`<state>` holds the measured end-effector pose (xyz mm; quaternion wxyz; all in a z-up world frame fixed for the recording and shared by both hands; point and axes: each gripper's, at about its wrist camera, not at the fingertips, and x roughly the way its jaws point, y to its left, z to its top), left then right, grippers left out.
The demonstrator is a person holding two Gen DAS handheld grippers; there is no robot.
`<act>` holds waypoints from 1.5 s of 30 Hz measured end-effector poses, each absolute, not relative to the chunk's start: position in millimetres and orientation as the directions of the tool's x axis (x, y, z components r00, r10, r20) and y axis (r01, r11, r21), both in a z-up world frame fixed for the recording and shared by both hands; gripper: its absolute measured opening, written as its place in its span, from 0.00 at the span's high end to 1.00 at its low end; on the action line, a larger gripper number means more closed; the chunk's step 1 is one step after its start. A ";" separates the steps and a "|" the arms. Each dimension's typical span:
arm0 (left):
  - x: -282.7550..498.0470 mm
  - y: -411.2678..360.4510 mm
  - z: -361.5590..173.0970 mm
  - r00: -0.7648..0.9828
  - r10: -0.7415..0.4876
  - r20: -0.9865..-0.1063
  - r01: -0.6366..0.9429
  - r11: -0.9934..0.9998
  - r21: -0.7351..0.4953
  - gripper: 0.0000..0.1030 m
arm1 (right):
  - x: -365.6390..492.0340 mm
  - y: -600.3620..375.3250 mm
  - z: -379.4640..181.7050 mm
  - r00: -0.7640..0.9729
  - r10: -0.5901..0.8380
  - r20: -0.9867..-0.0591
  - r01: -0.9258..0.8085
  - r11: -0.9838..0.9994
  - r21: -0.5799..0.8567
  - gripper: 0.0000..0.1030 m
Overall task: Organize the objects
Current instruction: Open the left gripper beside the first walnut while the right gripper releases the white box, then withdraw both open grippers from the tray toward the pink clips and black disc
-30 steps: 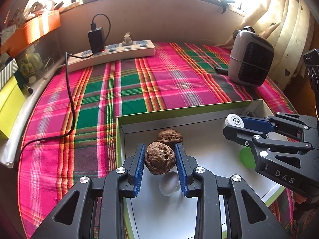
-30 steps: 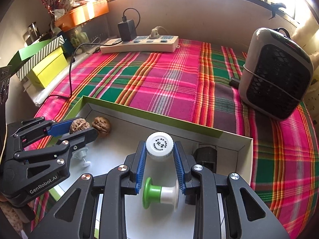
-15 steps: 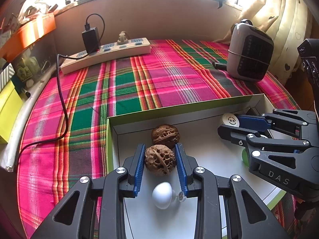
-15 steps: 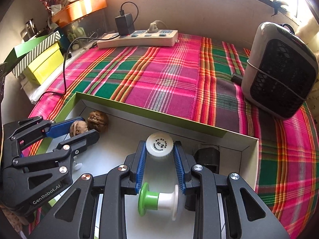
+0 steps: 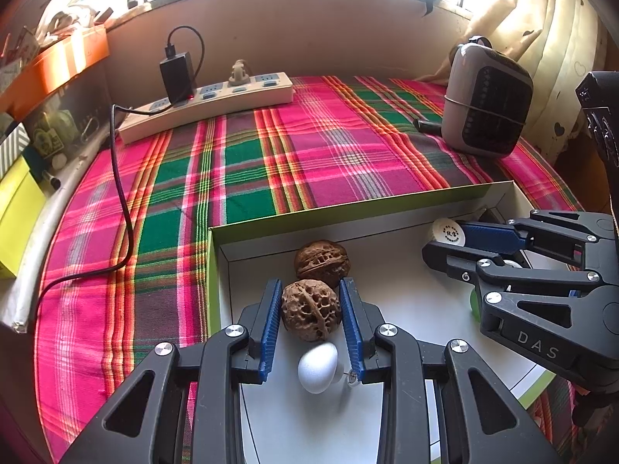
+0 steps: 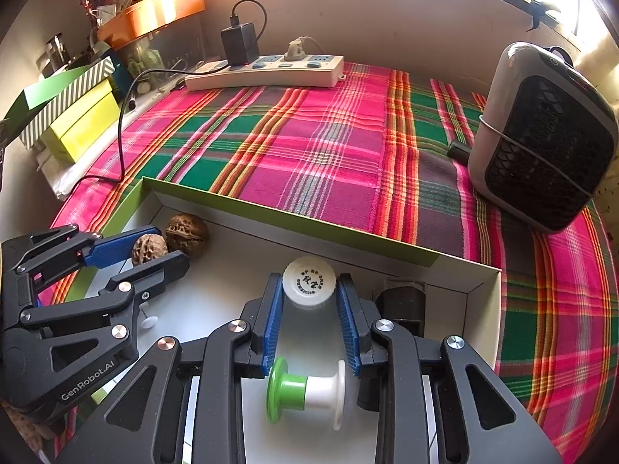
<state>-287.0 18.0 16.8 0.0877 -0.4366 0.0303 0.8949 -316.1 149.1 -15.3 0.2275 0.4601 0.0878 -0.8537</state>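
My left gripper (image 5: 309,301) is shut on a brown walnut (image 5: 309,309), low inside the green-edged white box (image 5: 348,212), beside a second walnut (image 5: 323,259) at the box's far wall. A white egg-shaped pin (image 5: 318,367) lies under the jaws. My right gripper (image 6: 309,294) is shut on a small white bottle (image 6: 308,281) with a printed cap, inside the same box (image 6: 294,216). A green and white spool (image 6: 305,388) lies beneath it. The left gripper (image 6: 154,247) shows at the left of the right wrist view.
A black block (image 6: 402,305) stands in the box's right corner. On the plaid cloth (image 5: 271,162) sit a power strip (image 5: 209,104) with a charger and cable, and a grey heater (image 5: 487,116) at the right. Yellow and striped boxes (image 6: 77,120) line the left edge.
Both grippers have come lower into the box with their objects. The held walnut now sits close beside the second walnut near the box floor.
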 end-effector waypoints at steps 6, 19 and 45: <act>-286.7 18.2 16.8 -0.603 0.130 -0.787 -0.182 -0.983 -0.022 0.72 | -316.0 148.9 -15.8 -0.475 -0.298 -0.828 0.466 -0.884 0.051 0.72; -283.1 13.6 18.8 -0.608 0.135 -0.782 -0.177 -0.984 -0.033 0.65 | -313.4 150.6 -14.8 -0.477 -0.298 -0.827 0.440 -0.895 0.069 0.59; -242.0 8.8 44.9 -0.666 0.106 -0.739 -0.138 -0.990 -0.017 0.63 | -273.0 165.2 10.8 -0.554 -0.321 -0.768 0.415 -0.906 0.080 0.57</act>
